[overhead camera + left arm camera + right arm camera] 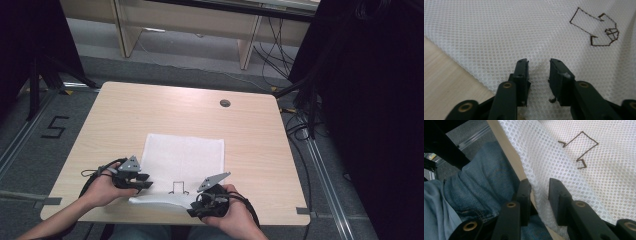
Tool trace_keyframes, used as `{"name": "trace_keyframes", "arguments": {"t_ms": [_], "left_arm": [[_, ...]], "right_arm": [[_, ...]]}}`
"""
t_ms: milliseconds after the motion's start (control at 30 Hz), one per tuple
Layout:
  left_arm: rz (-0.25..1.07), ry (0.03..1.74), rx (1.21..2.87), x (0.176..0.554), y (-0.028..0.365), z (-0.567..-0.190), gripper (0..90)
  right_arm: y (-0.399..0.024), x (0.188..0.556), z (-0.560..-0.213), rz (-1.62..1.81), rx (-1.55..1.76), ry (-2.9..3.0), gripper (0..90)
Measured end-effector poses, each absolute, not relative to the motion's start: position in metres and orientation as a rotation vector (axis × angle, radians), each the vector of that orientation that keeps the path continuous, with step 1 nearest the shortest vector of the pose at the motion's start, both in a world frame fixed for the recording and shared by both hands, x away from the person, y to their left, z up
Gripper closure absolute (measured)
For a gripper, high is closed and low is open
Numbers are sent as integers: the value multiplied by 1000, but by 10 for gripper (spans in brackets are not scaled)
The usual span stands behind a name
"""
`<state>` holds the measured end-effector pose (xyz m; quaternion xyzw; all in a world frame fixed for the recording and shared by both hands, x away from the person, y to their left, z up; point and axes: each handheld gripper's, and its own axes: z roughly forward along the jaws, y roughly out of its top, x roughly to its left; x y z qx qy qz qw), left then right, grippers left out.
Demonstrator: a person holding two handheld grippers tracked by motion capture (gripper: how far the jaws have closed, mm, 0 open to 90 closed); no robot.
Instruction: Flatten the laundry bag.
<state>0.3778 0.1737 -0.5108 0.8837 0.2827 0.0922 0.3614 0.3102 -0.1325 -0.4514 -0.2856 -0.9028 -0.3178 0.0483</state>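
A white mesh cloth with a small brown stitched outline is laid flat on the light wooden tabletop, toward the near edge and roughly centred. Its near edge is lifted and curled up a bit where the claws are.

The left claw is held at the cloth's near left corner. In the left gripper view, the left claw is seen narrowly parted, its jaws set down over the mesh with nothing clearly pinched between them.

The right claw is at the near edge, just right of the stitched mark. In the right gripper view, the right claw is seen with the raised cloth edge running between its jaws, which are only slightly apart. Blue jeans are seen below the tabletop edge.
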Motion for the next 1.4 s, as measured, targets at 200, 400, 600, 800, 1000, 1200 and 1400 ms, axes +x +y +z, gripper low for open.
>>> {"name": "trace_keyframes", "arguments": {"t_ms": [200,400,600,800,1000,1200,1400], "left_arm": [[255,743,2342,383,166,-506,732],[274,789,2356,389,159,-504,750],[301,824,2359,396,155,-502,763],[337,826,2371,404,151,-502,781],[318,854,2358,408,151,-502,786],[328,858,2357,408,151,-502,787],[342,867,2344,407,151,-503,789]], "right_arm": [[-132,309,-451,-963,-882,-2741,662],[-132,308,-448,-964,-875,-2734,609],[-133,308,-442,-998,-856,-2731,590],[-137,308,-432,-1044,-872,-2697,576],[-143,314,-424,-1086,-914,-2703,576],[-149,325,-425,-1062,-969,-2735,672],[-156,340,-437,-960,-1019,-2784,800]]}}
